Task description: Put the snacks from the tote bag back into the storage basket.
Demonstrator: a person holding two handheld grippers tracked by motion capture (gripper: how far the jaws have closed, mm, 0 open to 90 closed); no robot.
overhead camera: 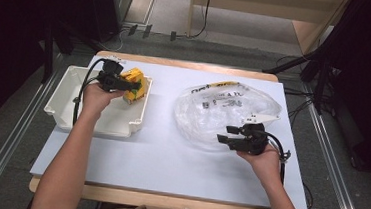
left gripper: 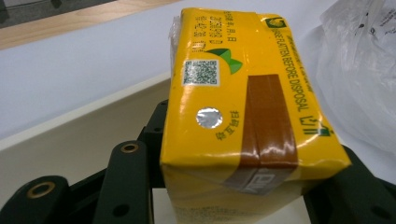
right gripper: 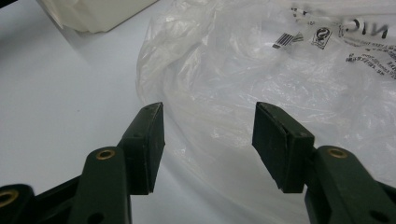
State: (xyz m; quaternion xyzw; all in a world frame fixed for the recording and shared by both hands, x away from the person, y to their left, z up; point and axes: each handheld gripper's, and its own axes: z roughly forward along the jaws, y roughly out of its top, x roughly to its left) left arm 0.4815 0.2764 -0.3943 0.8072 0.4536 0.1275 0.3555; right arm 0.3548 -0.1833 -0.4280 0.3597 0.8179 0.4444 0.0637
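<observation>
A yellow drink carton (overhead camera: 135, 84) with green and brown print is held over the right end of the white tray (overhead camera: 68, 106). My left gripper (overhead camera: 136, 86) is shut on it. Close up in the left gripper view, the carton (left gripper: 243, 107) lies between the black jaws, its foil straw hole facing up. A crumpled clear plastic bag (overhead camera: 223, 112) with black print lies on the right half of the table. My right gripper (overhead camera: 225, 133) stands open at the bag's near edge. In the right gripper view the bag (right gripper: 261, 88) lies just beyond the parted fingertips of my right gripper (right gripper: 208, 122).
A pale blue mat (overhead camera: 155, 147) covers the wooden table. The white tray's corner (right gripper: 93, 14) shows at the upper left of the right gripper view. Black stands, cables and dark equipment ring the table on the floor.
</observation>
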